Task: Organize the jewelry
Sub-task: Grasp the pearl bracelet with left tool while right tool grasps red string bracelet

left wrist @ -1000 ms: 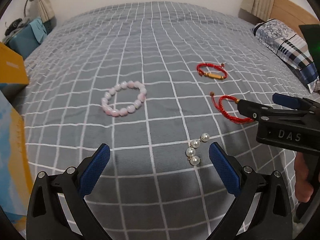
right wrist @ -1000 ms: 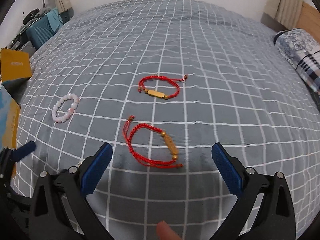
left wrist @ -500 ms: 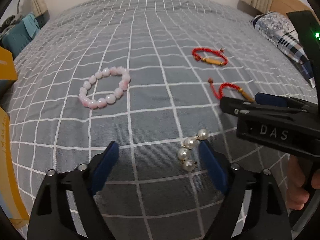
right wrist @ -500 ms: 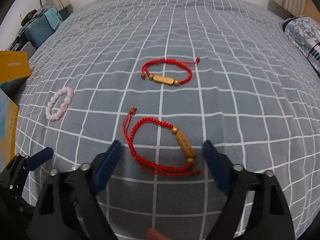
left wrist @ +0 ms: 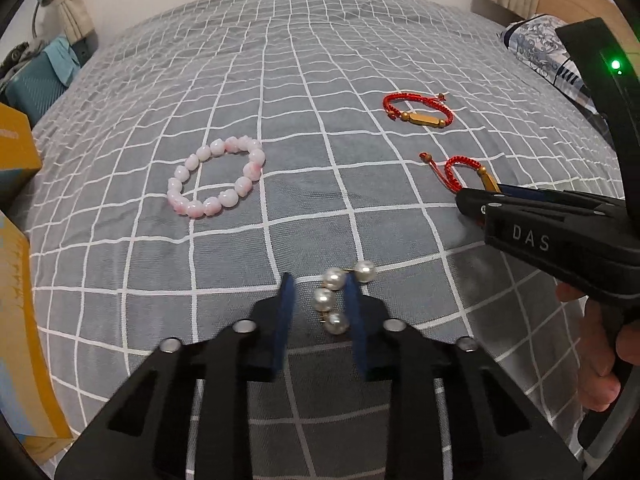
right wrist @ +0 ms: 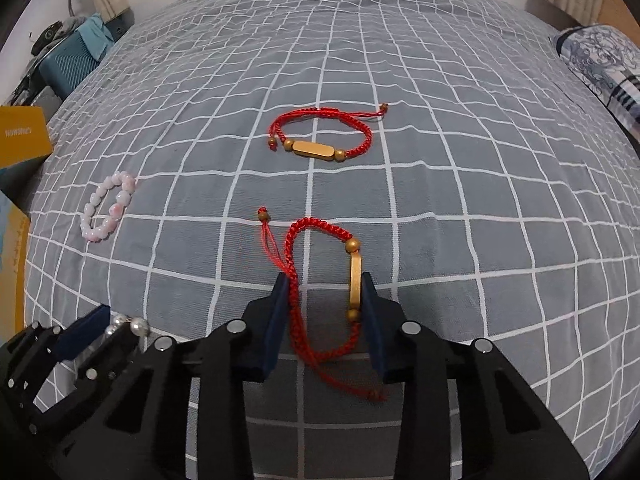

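Note:
A string of white pearls [left wrist: 335,296] lies on the grey checked bedspread [left wrist: 280,100]. My left gripper [left wrist: 318,292] is down over it with the jaws half closed around the pearls; the right pad touches them. My right gripper [right wrist: 325,292] is half closed around the near red cord bracelet [right wrist: 320,280] with a gold bar, and the right pad touches the bar. A second red bracelet [right wrist: 320,136] lies farther back. A pink bead bracelet [left wrist: 218,178] lies to the left; it also shows in the right wrist view [right wrist: 108,206].
Yellow and blue cardboard boxes [left wrist: 16,280] stand at the bed's left edge. A patterned pillow [right wrist: 600,56] lies at the far right. A teal bag [right wrist: 76,60] sits beyond the bed's far left corner.
Both grippers have moved down and forward onto the bedspread, and their jaws have narrowed from wide open to close around the pearls and the near red bracelet.

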Demonstrator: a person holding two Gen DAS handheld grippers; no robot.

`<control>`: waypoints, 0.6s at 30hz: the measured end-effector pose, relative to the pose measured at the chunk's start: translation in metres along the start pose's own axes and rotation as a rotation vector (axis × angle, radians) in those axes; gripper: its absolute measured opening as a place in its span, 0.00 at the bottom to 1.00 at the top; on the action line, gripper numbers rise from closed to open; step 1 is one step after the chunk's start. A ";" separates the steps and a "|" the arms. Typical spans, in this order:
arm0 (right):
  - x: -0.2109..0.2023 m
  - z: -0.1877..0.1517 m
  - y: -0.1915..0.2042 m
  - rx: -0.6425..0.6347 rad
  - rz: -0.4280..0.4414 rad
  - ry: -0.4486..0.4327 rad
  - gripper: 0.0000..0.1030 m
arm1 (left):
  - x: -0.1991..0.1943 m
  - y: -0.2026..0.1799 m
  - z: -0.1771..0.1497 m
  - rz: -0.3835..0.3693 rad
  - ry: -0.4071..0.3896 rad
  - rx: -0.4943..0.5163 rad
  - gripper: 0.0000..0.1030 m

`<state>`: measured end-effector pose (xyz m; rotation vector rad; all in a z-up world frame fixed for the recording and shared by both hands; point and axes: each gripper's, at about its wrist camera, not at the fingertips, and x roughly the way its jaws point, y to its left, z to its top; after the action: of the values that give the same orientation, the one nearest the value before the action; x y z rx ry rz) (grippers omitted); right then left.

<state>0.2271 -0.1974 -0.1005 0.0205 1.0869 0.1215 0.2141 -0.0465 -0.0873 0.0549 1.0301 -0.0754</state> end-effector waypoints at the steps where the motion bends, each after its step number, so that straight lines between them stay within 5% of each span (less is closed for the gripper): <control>1: 0.000 -0.001 0.001 -0.004 -0.004 -0.001 0.30 | 0.000 0.002 0.000 -0.003 0.001 -0.007 0.16; 8: -0.004 -0.003 0.002 -0.011 -0.025 -0.019 0.10 | -0.006 0.004 0.001 -0.017 -0.005 -0.032 0.14; 18: -0.017 -0.004 0.007 -0.007 -0.011 -0.063 0.09 | -0.017 0.008 0.003 -0.025 -0.023 -0.049 0.11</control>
<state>0.2155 -0.1928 -0.0868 0.0116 1.0237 0.1138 0.2090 -0.0384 -0.0710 -0.0036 1.0092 -0.0734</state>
